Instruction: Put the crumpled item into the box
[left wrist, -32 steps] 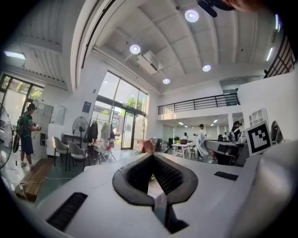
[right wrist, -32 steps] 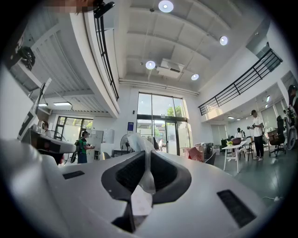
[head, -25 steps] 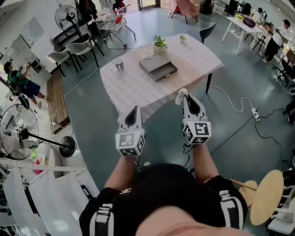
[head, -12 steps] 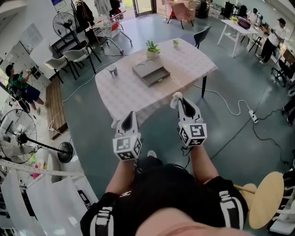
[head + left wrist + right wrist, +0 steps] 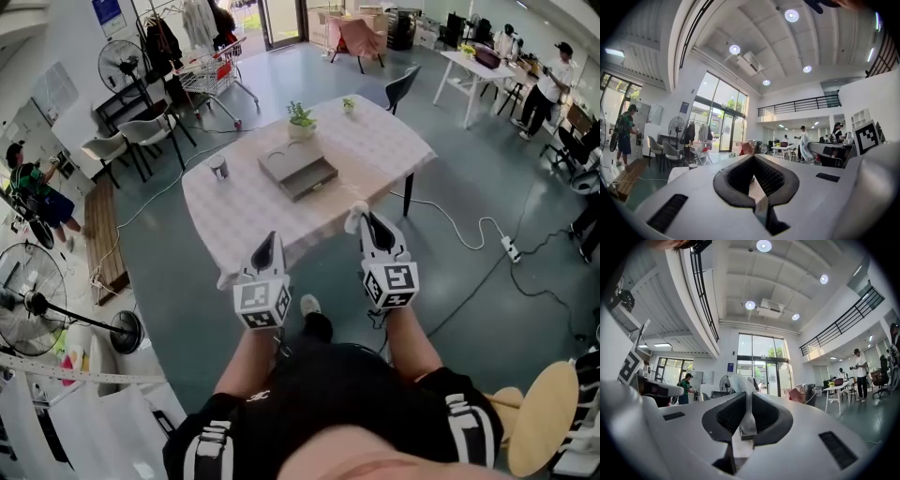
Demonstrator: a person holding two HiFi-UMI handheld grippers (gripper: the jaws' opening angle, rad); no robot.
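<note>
Your right gripper (image 5: 367, 225) is clenched on the crumpled white item (image 5: 354, 217); the item sits pinched between the two jaws and pokes out past their tips, just right of the middle of the head view; in the right gripper view you can see it as a pale strip squeezed between the black pads.

Your left gripper (image 5: 271, 242) is beside it, a little lower and to the left; its jaws are closed together with nothing in them.

The grey box (image 5: 298, 171) lies on the table (image 5: 384, 141), above the middle of the head view; it is open on top and well apart from the item. The near edge of the table, with its pale checked cloth hanging down, is between the item and the box.

A cup (image 5: 218, 168) stands on the table to the left of the box; a small potted plant (image 5: 300, 116) stands just behind the box; a smaller plant (image 5: 348, 103) stands near the far edge.

A white cable (image 5: 473, 228) lies on the floor right of the table; a shopping cart (image 5: 211, 64) and chairs (image 5: 141, 134) stand in the upper left; a big fan (image 5: 37, 302) stands at the left edge.
</note>
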